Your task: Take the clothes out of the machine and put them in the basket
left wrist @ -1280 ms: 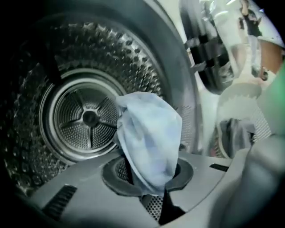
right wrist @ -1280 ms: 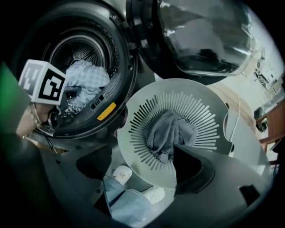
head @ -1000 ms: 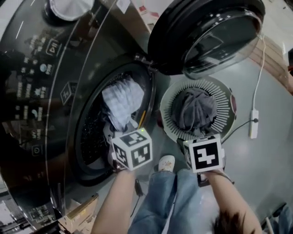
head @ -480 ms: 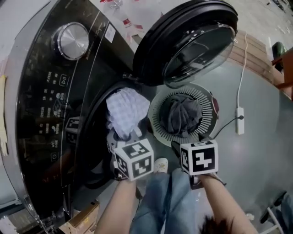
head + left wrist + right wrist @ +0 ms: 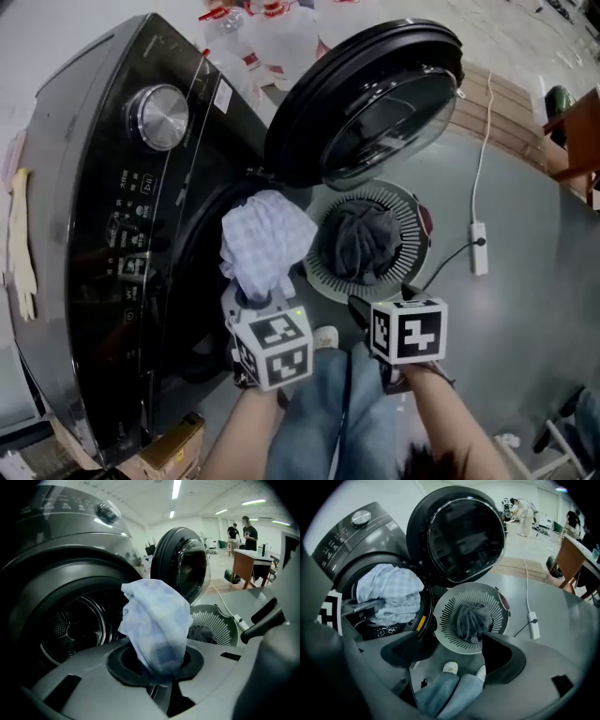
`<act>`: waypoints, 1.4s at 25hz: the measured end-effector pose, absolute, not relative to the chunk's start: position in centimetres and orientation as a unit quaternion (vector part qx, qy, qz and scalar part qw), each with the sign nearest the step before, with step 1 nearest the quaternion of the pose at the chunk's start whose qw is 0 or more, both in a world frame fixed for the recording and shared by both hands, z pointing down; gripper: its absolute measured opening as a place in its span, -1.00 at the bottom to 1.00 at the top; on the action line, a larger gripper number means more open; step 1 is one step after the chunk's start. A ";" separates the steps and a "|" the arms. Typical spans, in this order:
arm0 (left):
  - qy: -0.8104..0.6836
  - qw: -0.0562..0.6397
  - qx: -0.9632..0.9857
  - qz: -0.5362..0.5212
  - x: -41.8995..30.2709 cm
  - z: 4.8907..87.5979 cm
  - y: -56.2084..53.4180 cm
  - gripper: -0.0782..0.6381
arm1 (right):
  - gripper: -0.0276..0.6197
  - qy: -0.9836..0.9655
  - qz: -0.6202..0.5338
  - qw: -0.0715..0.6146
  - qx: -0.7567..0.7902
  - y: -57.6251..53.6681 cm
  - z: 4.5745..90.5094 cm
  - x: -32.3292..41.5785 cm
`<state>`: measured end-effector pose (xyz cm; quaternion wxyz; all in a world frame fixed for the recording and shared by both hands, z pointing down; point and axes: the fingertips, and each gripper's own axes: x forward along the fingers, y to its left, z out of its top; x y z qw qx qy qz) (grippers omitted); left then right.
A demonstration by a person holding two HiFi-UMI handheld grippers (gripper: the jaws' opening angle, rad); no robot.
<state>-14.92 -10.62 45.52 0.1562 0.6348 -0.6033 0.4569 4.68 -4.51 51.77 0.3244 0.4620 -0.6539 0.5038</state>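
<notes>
While the person's jeans [image 5: 328, 412] and a white shoe [image 5: 326, 337] show at the very bottom of the head view, the left gripper [image 5: 157, 670] is just above them, its jaws squeezed tight on a pale blue checked cloth [image 5: 157, 620]. The cloth sticks up from the jaws in a puffy bunch, right in front of the dark round mouth of the washing machine [image 5: 103, 234]. Beside it is the right gripper [image 5: 457, 644]; its jaws are wide apart with nothing between the pads. Just past the grippers a round white basket [image 5: 328, 281] with slits sits on the grey floor, close beside the machine; a heap of dark grey clothes [image 5: 364, 239] lies inside it. The machine's big round door [image 5: 375, 103] is swung open above the basket. A white power strip [image 5: 478, 248] on a cord lies on the floor to the basket's right. Far off, clear plastic jugs [image 5: 272, 37] stand behind the machine.
</notes>
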 end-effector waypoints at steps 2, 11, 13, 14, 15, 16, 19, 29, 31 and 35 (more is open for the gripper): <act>-0.592 0.160 0.644 0.457 -13.7 45.2 -10.3 -0.56 | 0.41 -0.648 0.509 0.316 0.470 -4.1 51.1 5.3; -0.522 0.198 0.709 0.431 -6.5 45.8 -9.6 -0.56 | 0.38 -0.619 0.521 0.294 0.509 -3.3 50.2 9.4; -0.507 0.208 0.719 0.427 -5.1 46.3 -9.4 -0.56 | 0.37 -0.609 0.525 0.293 0.517 -2.7 50.4 10.6; -0.501 0.214 0.723 0.425 -4.4 46.6 -9.4 -0.56 | 0.37 -0.604 0.525 0.297 0.521 -2.3 50.6 11.2; -0.495 0.218 0.727 0.422 -3.8 46.9 -9.4 -0.56 | 0.36 -0.600 0.523 0.302 0.525 -2.0 50.8 11.9; -0.489 0.222 0.731 0.421 -3.2 47.1 -9.4 -0.56 | 0.35 -0.596 0.521 0.308 0.528 -1.8 50.9 12.4; -0.463 0.230 0.746 0.420 -1.5 47.6 -9.3 -0.56 | 0.34 -0.588 0.522 0.309 0.535 -1.3 51.5 13.4; -0.387 0.258 0.768 0.441 2.0 51.3 -9.4 -0.56 | 0.27 -0.570 0.517 0.323 0.550 -2.1 53.2 15.4; -0.382 0.272 0.761 0.448 2.2 52.6 -9.7 -0.56 | 0.25 -0.568 0.519 0.321 0.552 -2.5 53.5 15.6; -0.371 0.278 0.751 0.471 2.7 55.9 -10.2 -0.56 | 0.21 -0.569 0.512 0.339 0.547 -2.8 54.2 15.6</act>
